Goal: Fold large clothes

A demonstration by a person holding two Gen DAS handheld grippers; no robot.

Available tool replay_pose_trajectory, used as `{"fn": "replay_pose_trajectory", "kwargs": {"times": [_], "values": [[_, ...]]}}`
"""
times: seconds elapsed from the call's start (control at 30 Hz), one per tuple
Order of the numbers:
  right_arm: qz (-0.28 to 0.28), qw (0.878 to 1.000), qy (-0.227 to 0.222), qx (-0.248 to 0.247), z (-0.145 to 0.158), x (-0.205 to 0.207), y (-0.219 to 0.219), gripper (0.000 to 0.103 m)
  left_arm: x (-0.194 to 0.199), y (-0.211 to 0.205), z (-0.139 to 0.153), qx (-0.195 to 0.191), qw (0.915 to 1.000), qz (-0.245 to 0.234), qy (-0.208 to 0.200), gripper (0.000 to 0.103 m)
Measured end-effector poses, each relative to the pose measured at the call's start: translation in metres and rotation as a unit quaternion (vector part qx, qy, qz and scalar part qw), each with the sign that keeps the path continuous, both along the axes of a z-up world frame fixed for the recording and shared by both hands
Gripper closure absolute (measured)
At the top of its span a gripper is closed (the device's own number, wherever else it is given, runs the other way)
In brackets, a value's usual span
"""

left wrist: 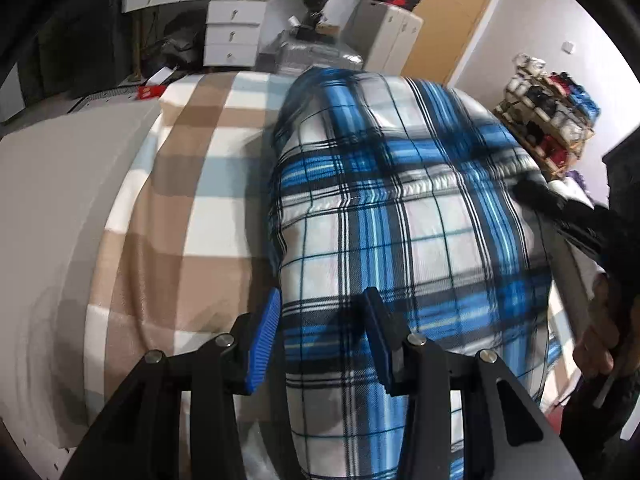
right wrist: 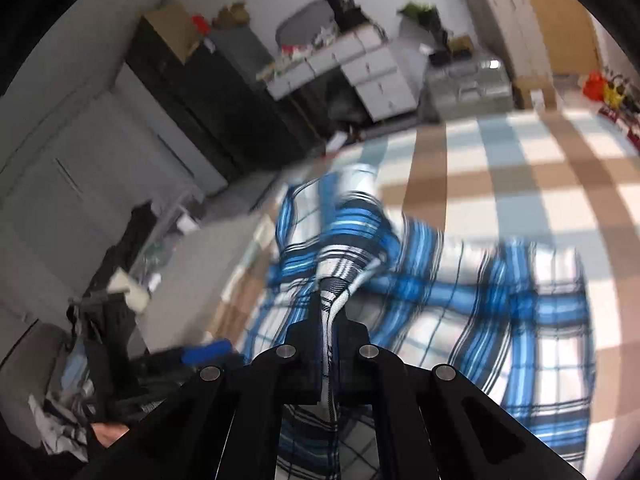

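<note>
Across the checked bedspread (left wrist: pixel 192 184) the soft, limp plaid garment (left wrist: pixel 400 216) sags from the pinching right gripper (right wrist: pixel 329 320); left gripper (left wrist: pixel 322 332) gapes empty, best gripping a hem

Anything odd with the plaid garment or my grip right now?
Only the right gripper pinches the plaid garment, bunching its edge; the left gripper is open, holding nothing. Nothing looks torn.

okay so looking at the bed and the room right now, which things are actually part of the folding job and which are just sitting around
Part of the job:
blue plaid garment
right gripper, shut on a bunched fold of it
left gripper, open over its near edge
checked blanket it lies on

Just lying about:
white drawers
shoe rack
plastic cabinet
</note>
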State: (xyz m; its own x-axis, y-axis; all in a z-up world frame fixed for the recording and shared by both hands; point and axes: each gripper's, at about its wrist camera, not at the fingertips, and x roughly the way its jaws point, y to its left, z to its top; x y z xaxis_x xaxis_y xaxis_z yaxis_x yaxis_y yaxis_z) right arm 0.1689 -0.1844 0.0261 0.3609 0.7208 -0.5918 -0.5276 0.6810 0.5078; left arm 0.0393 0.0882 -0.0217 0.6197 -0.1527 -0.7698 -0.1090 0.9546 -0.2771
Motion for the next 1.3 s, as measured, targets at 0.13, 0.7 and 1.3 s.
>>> {"fn": "replay_pose_trajectory", "kwargs": {"times": [0.13,0.7,1.3], "values": [[-0.060,0.995,0.031,-0.072,-0.037,0.038,0.012,0.096,0.010,-0.013,-0.008,0.021,0.9997,-0.015,0.002,0.058],[0.026,0.983,0.172,0.061,-0.111,-0.102,-0.063,0.059,-0.009,-0.013,-0.022,0.000,0.9996,-0.020,0.021,0.058],[0.035,0.992,0.091,-0.083,-0.069,-0.107,-0.056,0.101,-0.017,-0.019,-0.024,0.012,0.9994,-0.027,0.020,0.049]]}}
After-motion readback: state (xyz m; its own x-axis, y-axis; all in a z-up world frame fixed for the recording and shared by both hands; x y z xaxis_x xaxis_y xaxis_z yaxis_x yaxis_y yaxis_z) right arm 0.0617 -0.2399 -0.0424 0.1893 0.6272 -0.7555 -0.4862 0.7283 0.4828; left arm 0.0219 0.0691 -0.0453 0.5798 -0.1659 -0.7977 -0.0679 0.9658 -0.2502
